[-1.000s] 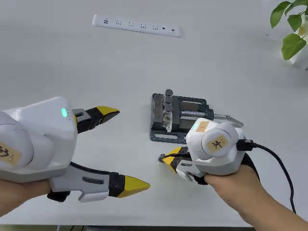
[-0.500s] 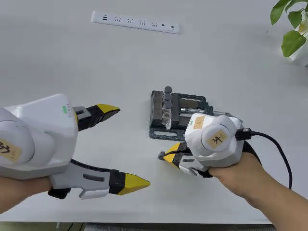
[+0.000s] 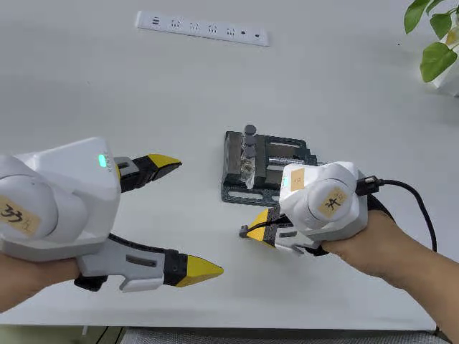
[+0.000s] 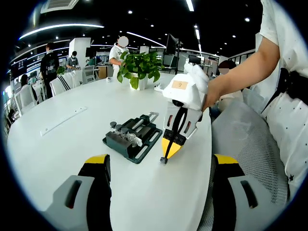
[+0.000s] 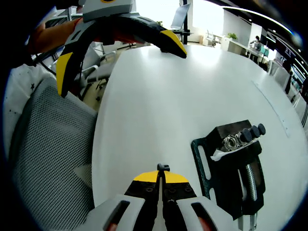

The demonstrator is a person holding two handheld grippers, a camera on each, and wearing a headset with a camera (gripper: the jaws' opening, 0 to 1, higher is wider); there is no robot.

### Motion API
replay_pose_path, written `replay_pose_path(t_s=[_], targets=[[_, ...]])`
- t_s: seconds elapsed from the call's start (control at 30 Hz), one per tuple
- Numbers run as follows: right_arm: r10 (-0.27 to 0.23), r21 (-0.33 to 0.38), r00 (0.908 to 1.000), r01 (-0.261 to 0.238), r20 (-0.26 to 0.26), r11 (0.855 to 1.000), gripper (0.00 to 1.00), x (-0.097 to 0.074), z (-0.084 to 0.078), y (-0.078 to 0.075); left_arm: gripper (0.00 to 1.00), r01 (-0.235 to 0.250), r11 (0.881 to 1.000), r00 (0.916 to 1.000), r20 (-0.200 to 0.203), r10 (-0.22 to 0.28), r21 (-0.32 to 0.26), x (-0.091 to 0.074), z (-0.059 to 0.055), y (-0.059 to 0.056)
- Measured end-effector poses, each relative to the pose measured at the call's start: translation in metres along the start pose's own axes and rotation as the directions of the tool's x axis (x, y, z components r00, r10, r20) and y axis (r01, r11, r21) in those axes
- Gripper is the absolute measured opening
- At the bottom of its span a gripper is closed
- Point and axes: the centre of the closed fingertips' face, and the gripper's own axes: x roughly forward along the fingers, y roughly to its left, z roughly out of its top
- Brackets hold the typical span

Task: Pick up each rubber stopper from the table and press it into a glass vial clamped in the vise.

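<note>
A white counter (image 3: 323, 86) carries everything. A grey mesh chair seat (image 5: 48, 159) sits just past its near edge. The left tongs (image 3: 193, 217) hang over the near left part of the counter. They are spread wide and grip nothing, and they are well apart from the vise. The right tongs (image 3: 247, 231) hover near the near edge, with their yellow tips pointing left. They are clenched on a small dark rubber stopper (image 5: 163, 167), which pokes out at the very tips just above the counter.

The dark vise (image 3: 233, 154) stands around the middle of the counter. From the head view, the white body of the right tongs covers the vise's near right corner. Bare counter lies between the stopper and the base of the vise.

A leafy potted plant (image 3: 430, 43) stands at the far right corner. A white power strip (image 3: 202, 29) lies along the far edge. A black cable (image 3: 416, 208) trails from the right tongs toward the near right.

A short row of glass vials (image 3: 247, 172) is clamped between the vise jaws. The far ones are capped dark, and the nearest one shows clear glass.
</note>
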Motion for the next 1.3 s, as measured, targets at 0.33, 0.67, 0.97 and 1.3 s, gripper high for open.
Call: replay_pose_path(t_s=[0.33, 0.67, 0.97, 1.3], targets=[[0.082, -0.212, 0.9938, -0.065, 0.075, 0.975, 0.0, -0.038, 0.021, 0.019, 0.77, 0.035, 0.999, 0.9992, 0.018, -0.035, -0.038, 0.0, 0.005, -0.001], [0.157, -0.34, 0.9805, -0.109, 0.118, 0.934, 0.0, -0.091, 0.052, 0.048, 0.5, 0.215, 0.95, 0.976, 0.081, -0.202, -0.224, -0.006, 0.022, -0.025], [0.209, -0.439, 0.9618, -0.112, 0.177, 0.891, 0.0, -0.126, 0.089, 0.072, 0.35, 0.367, 0.874, 0.9299, 0.143, -0.339, -0.318, -0.018, 0.043, -0.04], [0.225, -0.534, 0.9519, -0.082, 0.208, 0.842, 0.0, -0.145, 0.118, 0.088, 0.17, 0.56, 0.72, 0.8269, 0.229, -0.514, -0.409, -0.042, 0.061, -0.054]])
